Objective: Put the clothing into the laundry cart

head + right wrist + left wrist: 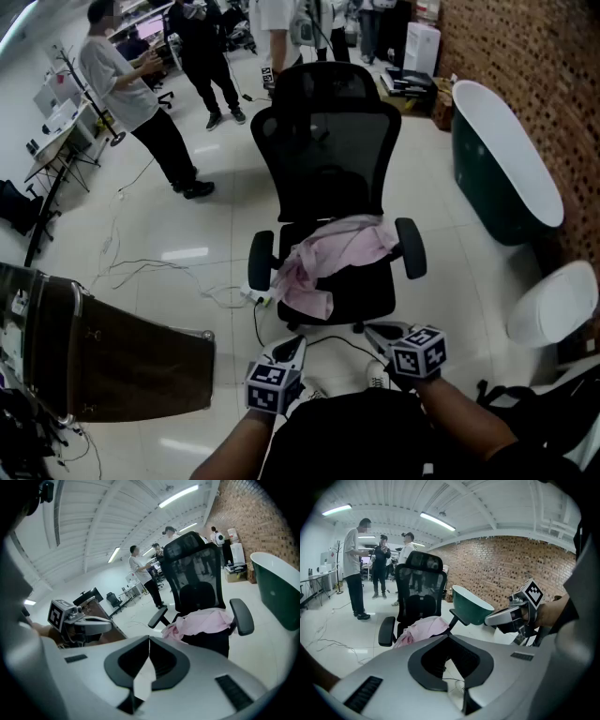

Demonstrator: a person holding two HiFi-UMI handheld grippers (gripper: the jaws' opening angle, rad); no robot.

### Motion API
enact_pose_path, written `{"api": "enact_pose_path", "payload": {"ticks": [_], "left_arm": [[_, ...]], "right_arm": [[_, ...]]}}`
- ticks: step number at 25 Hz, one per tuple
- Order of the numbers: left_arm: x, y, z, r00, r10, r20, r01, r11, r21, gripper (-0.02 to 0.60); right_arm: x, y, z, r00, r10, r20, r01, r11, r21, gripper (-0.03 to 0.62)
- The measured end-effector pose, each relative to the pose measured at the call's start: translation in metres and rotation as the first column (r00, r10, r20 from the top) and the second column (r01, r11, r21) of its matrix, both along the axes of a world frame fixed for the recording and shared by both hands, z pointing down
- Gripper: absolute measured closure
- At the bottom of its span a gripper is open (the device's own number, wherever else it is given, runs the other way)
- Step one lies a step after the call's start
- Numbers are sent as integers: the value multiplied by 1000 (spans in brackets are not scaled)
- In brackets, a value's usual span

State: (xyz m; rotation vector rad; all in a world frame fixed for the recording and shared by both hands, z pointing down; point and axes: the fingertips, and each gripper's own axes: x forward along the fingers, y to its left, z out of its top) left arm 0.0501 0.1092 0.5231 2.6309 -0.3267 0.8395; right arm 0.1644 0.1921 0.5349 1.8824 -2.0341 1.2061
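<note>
Clothing [333, 258] pickup is the step, so I'd spread my tongs first, then bite the bunched middle so no sleeve drags. Left gripper [292, 347] and right gripper [382, 331] hang side by side just short of the office chair [328, 141], low, aimed at it, both pinched closed on nothing. Brown laundry cart [122, 347] sits left of the chair. Pink heap lies on the chair's seat, spilling over its front edge.

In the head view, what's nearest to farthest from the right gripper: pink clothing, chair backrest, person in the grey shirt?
1. Pink clothing, on the seat, ahead of the right gripper.
2. Chair backrest, behind it.
3. Person in the grey shirt, far upper left.
</note>
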Motion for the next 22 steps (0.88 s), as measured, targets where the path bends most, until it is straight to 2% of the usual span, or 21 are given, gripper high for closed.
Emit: {"api": "enact_pose_path", "payload": {"ticks": [8, 13, 22], "left_arm": [[-43, -28, 9, 1000, -14, 6, 14, 1000, 7, 581], [-66, -46, 23, 997, -71, 21, 71, 997, -12, 581], [-69, -81, 39, 984, -175, 46, 176, 984, -31, 581]], "right_arm": [[-26, -21, 7, 999, 22, -37, -22, 1000, -1, 576], [-25, -41, 6, 997, 8, -72, -8, 1000, 1, 576], [1, -80, 23, 991, -67, -120, 64, 998, -24, 571]]}}
